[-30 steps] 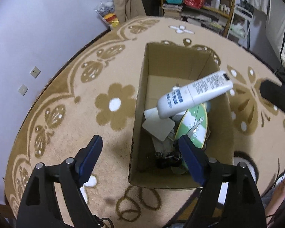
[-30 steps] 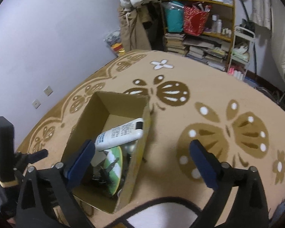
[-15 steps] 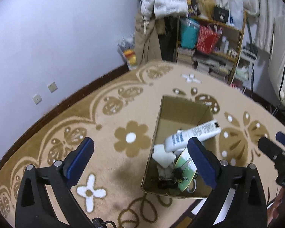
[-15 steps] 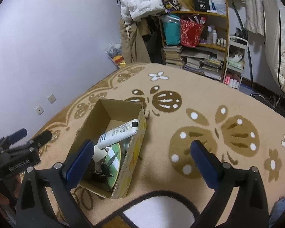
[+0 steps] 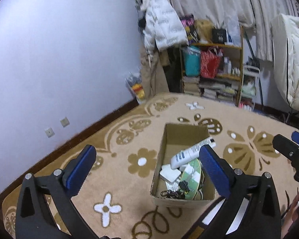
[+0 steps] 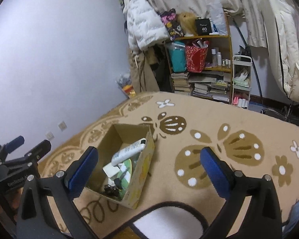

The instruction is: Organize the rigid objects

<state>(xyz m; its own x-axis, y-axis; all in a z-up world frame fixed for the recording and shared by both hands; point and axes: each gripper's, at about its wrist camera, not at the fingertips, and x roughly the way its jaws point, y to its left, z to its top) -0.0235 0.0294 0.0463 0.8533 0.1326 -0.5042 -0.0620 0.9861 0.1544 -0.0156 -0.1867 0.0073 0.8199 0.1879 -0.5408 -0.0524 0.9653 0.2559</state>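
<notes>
Over the last second both claws have lifted up and away from the cardboard box (image 5: 181,165), so it now looks smaller and sits lower in each view, with more of the wall and shelf visible; that retreat suggests the packing is finished or nearly so. The patterned carpet (image 5: 129,179), a soft beige pile with brown flowers and butterflies, carries nothing loose that I can see. The box, stiff brown corrugated board with an open top, sits at about 5 o'clock in the left wrist view and 7 o'clock in the right. The left claw (image 5: 147,171) hangs spread wide and empty, its blue ridged pads apart; the right claw (image 6: 147,171) is likewise released, holding nothing. Inside the box a smooth white bottle (image 5: 191,153) leans slanted over a green-and-white disc (image 5: 191,175), a flat white square pad (image 5: 169,174) and small dark metal clips (image 5: 172,194).
</notes>
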